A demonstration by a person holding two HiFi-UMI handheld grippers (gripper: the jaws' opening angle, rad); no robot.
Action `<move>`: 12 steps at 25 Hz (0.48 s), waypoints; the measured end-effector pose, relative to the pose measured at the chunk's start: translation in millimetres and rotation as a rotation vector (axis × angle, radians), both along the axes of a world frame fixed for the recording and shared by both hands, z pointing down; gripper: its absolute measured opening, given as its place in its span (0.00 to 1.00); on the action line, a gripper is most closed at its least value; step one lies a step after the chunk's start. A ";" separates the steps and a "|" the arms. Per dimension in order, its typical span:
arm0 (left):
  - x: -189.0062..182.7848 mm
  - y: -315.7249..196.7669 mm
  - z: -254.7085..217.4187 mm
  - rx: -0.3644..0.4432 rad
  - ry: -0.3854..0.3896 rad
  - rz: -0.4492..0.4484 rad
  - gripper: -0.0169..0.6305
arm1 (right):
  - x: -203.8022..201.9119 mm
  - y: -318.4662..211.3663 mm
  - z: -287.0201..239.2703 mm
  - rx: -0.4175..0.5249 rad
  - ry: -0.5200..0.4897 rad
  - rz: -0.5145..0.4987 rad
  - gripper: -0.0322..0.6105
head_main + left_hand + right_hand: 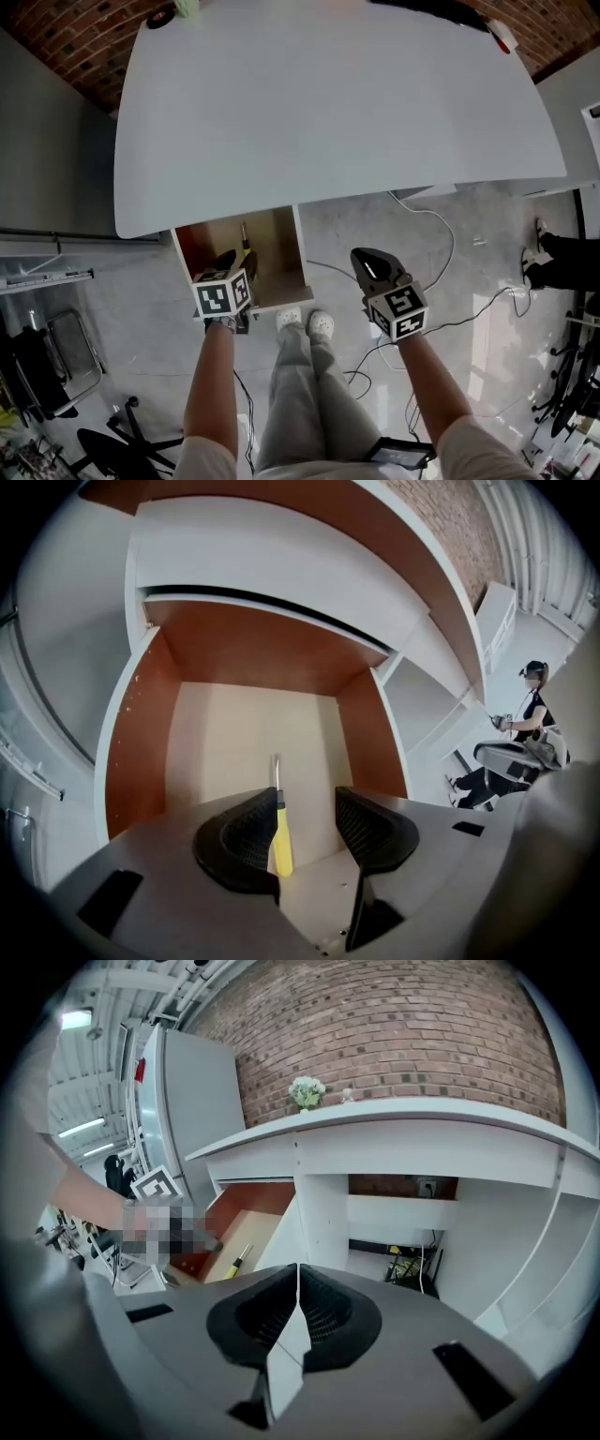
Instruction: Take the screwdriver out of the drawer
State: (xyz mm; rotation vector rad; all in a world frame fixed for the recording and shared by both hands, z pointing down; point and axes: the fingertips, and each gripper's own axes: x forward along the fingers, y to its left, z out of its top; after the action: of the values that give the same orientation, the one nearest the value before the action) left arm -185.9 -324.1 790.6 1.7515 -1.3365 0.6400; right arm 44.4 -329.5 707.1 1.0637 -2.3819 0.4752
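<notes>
The drawer (200,246) under the white desk (337,103) stands pulled out. A screwdriver (246,246) with a yellow handle lies on its floor, shaft pointing towards the back. My left gripper (231,264) hangs over the drawer's front part. In the left gripper view the jaws of the left gripper (307,822) stand open and the screwdriver (279,841) shows between them, close to the left jaw, with no pad pressing on it. My right gripper (363,257) is over the floor to the drawer's right; its jaws (298,1288) are shut on nothing.
Cables (441,234) trail across the grey floor under the desk. My own white shoes (307,323) stand just before the drawer. An office chair (37,366) sits at the lower left, another person (562,258) at the right. A plant (307,1091) stands on the desk by the brick wall.
</notes>
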 end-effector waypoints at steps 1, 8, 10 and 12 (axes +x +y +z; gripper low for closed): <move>-0.9 -0.7 6.1 -0.017 -0.002 -0.006 0.34 | 1.1 -0.7 6.2 -0.005 0.006 0.002 0.08; -0.9 -2.0 48.8 -0.161 -0.038 0.018 0.34 | 10.0 -10.8 40.5 -0.051 0.009 0.064 0.08; 0.3 -4.4 58.0 -0.195 -0.057 0.027 0.34 | 12.6 -13.4 45.6 -0.063 0.009 0.079 0.08; 3.5 -7.2 66.5 -0.224 -0.070 0.040 0.32 | 18.8 -12.8 55.9 -0.073 0.026 0.083 0.08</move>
State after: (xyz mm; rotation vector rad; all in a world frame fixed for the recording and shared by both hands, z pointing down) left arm -182.3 -331.3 857.1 1.5904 -1.2273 0.8474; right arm 63.2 -342.4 763.1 1.1321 -2.2873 0.5698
